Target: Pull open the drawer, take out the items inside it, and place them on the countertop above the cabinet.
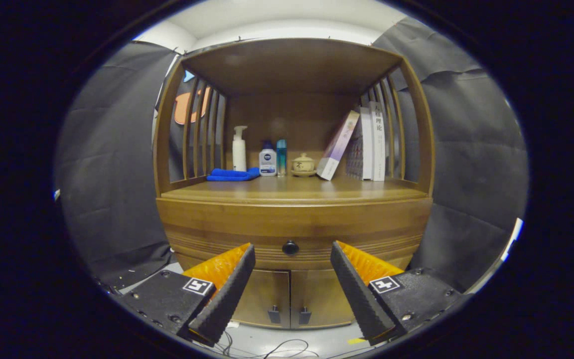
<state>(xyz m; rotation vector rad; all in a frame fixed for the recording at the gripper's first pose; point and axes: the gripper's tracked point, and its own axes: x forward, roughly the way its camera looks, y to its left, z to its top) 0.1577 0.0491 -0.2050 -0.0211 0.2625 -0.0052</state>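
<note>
Spread gripper [292, 254] before closed drawer [292, 234], knob [290, 247] between fingers

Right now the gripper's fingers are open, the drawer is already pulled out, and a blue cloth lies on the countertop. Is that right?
Not quite. In the gripper view the drawer is closed, its knob flush with the cabinet front. The rest holds: the gripper is open, and the blue cloth lies on the countertop.

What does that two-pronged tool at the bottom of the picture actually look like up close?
The gripper has two wedge-shaped fingers with ridged, saw-toothed inner faces. Each sits on a flat black plate fixed with screws, bearing a small square black-and-white marker. The fingers stand apart, empty, aimed at the drawer knob.
</note>
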